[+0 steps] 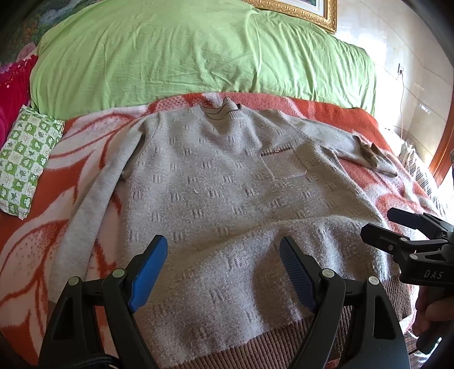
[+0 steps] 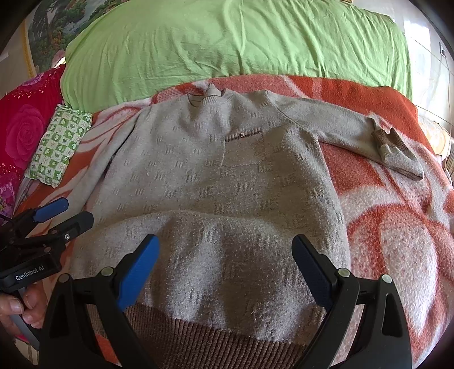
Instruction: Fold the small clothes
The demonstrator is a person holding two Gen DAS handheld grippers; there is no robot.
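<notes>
Sweater [image 1: 227,198] in grey knit is lying flat and face up on an orange-and-white blanket [image 1: 42,241] covering the bed, filling the middle of both views. Its collar [image 1: 224,112] is pointing toward the top of the frame, its brown ribbed hem [image 2: 215,337] is sitting at the bottom edge, and a chest pocket [image 1: 283,164] is showing right of centre. One sleeve [image 2: 354,127] is stretching out toward the upper right, its brown cuff [image 2: 387,139] crumpled; the other sleeve [image 1: 90,193] is running down the left side against the body.

Left hand-held gripper [image 1: 224,272] is hanging over the lower part of the sweater with its blue pads [image 1: 147,272] spread wide and nothing between them. Right hand-held gripper [image 2: 224,272] is hovering likewise over the hem area, jaws spread and empty; in the left wrist view it is appearing at the right edge, with fingers [image 1: 428,315] wrapped around its handle.

Beyond the collar, a green quilt [image 1: 184,51] is filling the upper frame. A green-and-white patterned pillow [image 1: 25,159] is lying at the left edge on the blanket, with a red floral fabric [image 2: 25,127] beside it. A gold picture frame [image 1: 306,12] is showing at the top.
</notes>
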